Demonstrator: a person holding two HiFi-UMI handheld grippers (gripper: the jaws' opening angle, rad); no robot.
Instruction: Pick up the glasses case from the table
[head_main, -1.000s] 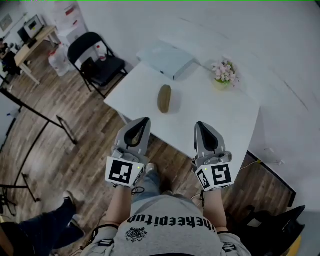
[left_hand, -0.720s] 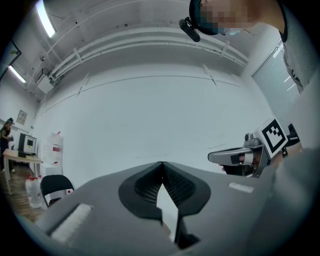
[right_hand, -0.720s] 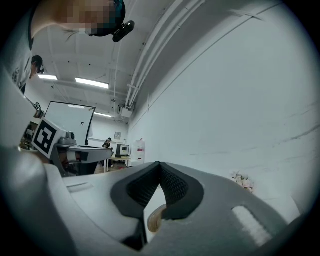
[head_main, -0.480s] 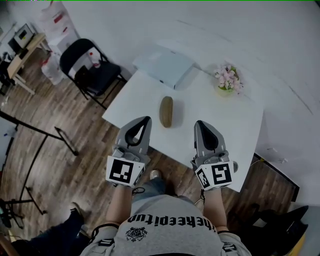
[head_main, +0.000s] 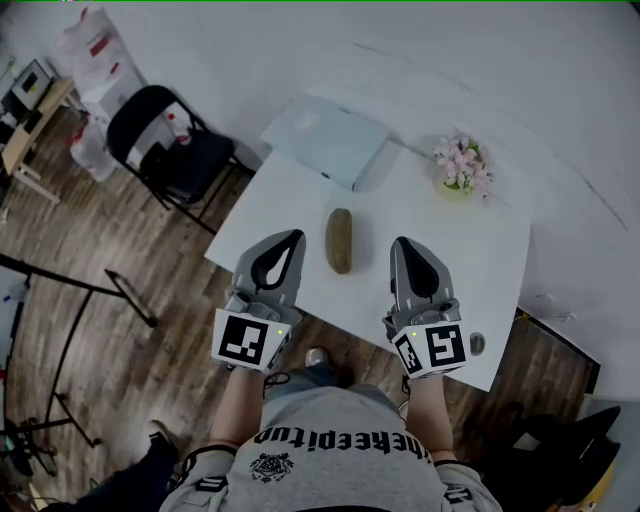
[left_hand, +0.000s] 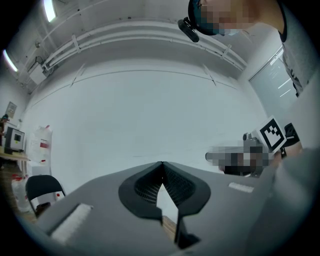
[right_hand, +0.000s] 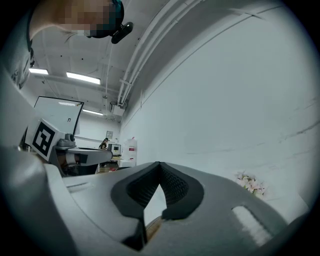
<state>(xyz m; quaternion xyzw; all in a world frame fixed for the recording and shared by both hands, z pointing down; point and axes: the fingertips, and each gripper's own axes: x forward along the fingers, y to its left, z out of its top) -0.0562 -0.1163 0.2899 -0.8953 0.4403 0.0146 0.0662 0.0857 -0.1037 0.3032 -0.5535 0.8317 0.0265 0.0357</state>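
Observation:
The glasses case (head_main: 339, 240), a brown oval pod, lies on the white table (head_main: 470, 250) near its front edge. My left gripper (head_main: 291, 236) is held level just left of the case, and my right gripper (head_main: 404, 243) just right of it, so the case sits between them and apart from both. In the left gripper view the left gripper (left_hand: 162, 163) has its jaws shut, tips meeting, with nothing held. The right gripper (right_hand: 159, 163) likewise shows its tips together and empty. Neither gripper view shows the case.
A flat pale box (head_main: 325, 140) rests at the table's far left corner and a pot of pink flowers (head_main: 462, 166) at the far right. A small dark object (head_main: 477, 343) lies near the front right edge. A black folding chair (head_main: 160, 140) stands left of the table.
Both grippers have come forward over the table's front edge, and the case now lies between their tips instead of ahead of them. The jaws stayed shut.

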